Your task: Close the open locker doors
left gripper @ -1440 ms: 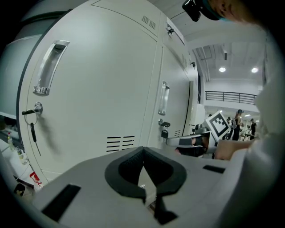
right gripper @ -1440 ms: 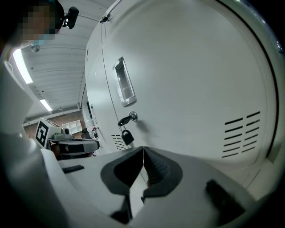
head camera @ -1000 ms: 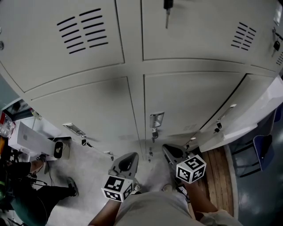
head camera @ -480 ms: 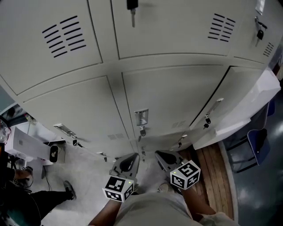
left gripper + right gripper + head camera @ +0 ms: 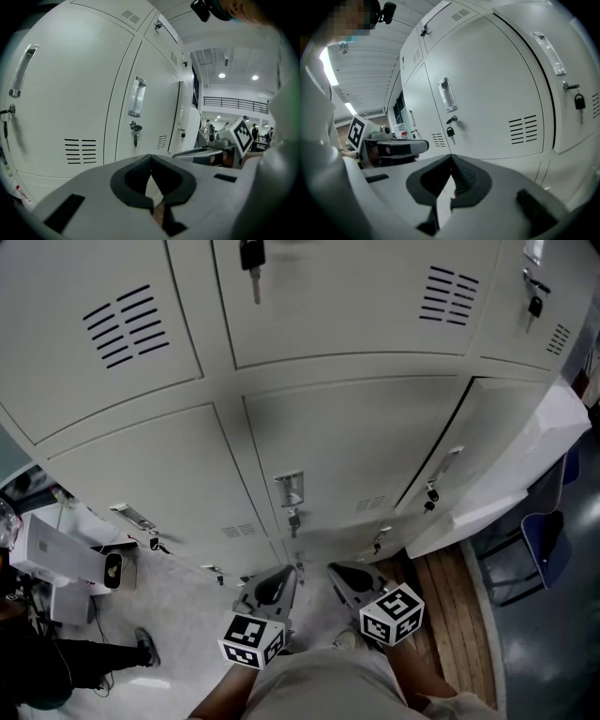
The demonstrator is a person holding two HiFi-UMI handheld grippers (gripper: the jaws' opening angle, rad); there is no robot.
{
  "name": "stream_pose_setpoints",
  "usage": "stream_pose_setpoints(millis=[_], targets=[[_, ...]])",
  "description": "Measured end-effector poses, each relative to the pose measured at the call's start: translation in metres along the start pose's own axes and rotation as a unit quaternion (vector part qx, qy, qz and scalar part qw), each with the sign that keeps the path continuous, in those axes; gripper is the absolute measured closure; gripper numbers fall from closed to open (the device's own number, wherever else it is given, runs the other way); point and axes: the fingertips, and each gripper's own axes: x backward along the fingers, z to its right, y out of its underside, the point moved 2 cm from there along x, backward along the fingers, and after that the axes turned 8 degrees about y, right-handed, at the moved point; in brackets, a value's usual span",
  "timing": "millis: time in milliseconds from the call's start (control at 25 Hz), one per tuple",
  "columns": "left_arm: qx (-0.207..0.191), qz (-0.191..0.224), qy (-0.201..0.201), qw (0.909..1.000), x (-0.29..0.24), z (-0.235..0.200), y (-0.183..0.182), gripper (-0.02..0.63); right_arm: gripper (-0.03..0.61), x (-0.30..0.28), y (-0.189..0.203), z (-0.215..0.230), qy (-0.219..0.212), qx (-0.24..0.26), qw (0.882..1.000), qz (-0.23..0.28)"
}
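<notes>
A bank of grey lockers [image 5: 309, 437] fills the head view. At the right one locker door [image 5: 502, 451] stands ajar, with a dark gap along its left edge beside its handle [image 5: 442, 465] and hanging lock [image 5: 431, 495]. The same door and handle [image 5: 548, 47] show at the right of the right gripper view. The doors to its left look shut. My left gripper [image 5: 272, 585] and right gripper [image 5: 349, 579] are low by my body, side by side, both shut and empty, well short of any door. Shut jaws show in both gripper views: left gripper [image 5: 151, 157], right gripper [image 5: 451, 157].
A blue chair [image 5: 546, 542] and a strip of wooden floor [image 5: 452, 601] lie at the right under the ajar door. White boxes [image 5: 56, 554] and a seated person [image 5: 56, 667] are at the lower left. A key [image 5: 251, 261] hangs from an upper locker.
The head view has swung towards the right, so the lockers sit further left in the picture. Both grippers stay shut and low near my body.
</notes>
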Motion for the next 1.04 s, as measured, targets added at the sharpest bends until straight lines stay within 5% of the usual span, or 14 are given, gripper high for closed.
stream_pose_setpoints(millis=[1040], targets=[[-0.004,0.000,0.001,1.0000,0.005,0.004,0.001,0.598,0.551,0.002,0.001,-0.014,-0.018,0.016,1.000,0.002]])
